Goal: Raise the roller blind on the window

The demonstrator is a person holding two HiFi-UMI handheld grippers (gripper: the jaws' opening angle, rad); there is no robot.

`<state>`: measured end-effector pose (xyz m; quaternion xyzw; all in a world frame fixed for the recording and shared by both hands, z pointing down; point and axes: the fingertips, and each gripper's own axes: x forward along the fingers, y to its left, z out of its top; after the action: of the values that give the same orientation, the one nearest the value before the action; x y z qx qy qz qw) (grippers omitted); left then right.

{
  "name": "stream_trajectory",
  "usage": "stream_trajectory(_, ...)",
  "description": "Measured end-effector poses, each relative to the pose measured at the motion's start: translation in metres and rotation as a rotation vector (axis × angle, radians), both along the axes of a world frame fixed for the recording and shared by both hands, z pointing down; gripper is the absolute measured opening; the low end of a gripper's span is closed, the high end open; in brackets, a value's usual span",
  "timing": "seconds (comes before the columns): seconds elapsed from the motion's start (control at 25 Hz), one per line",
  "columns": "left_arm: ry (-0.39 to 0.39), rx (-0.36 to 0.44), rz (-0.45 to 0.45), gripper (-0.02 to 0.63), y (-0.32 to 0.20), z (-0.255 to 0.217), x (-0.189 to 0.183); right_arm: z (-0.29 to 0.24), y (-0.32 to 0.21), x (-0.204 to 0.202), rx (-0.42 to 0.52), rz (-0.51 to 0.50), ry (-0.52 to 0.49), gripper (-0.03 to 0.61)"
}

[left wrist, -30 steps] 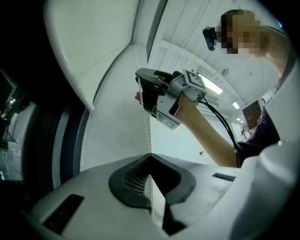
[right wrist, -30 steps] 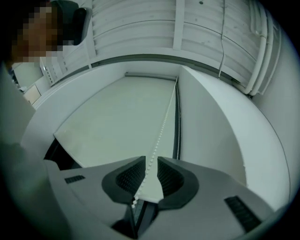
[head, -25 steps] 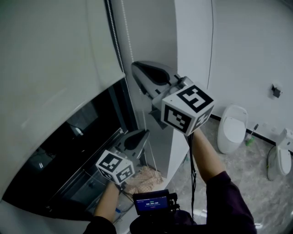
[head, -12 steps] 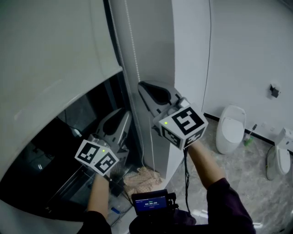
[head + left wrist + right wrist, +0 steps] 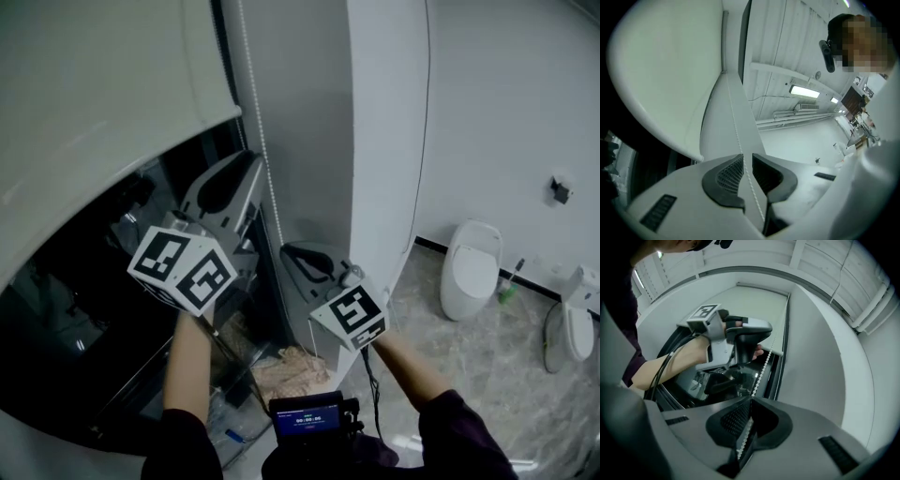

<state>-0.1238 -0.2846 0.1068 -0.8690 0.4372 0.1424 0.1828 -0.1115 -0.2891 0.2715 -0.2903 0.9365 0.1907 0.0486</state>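
Note:
The white roller blind hangs over the top of the dark window. Its bead chain runs down beside the frame. My left gripper is held high, just under the blind's bottom edge. In the left gripper view the chain passes through the narrow gap of the left gripper, whose pads stand slightly apart and clear of the chain. Lower down, my right gripper is shut on the chain. In the right gripper view the chain enters the closed right gripper, with the left gripper above.
A white wall column stands just right of the chain. Beyond it are a toilet, a toilet brush and another white fixture on the marble floor. Crumpled cloth lies below the window.
My right gripper has come down along the chain from head height to low. My left gripper has risen from low by the window to just under the blind's edge.

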Motion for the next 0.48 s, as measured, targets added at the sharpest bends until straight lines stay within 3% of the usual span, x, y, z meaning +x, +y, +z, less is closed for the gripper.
stream_trajectory(0.28,-0.049,0.014,-0.025,0.018,-0.014,-0.028,0.012,0.026,0.019,0.006,-0.038,-0.010,-0.018,0.012)
stream_trajectory(0.48,-0.023,0.002,-0.019,0.015,-0.016,-0.030,0.015,0.025,0.023,0.010,-0.063,-0.009,-0.022,0.014)
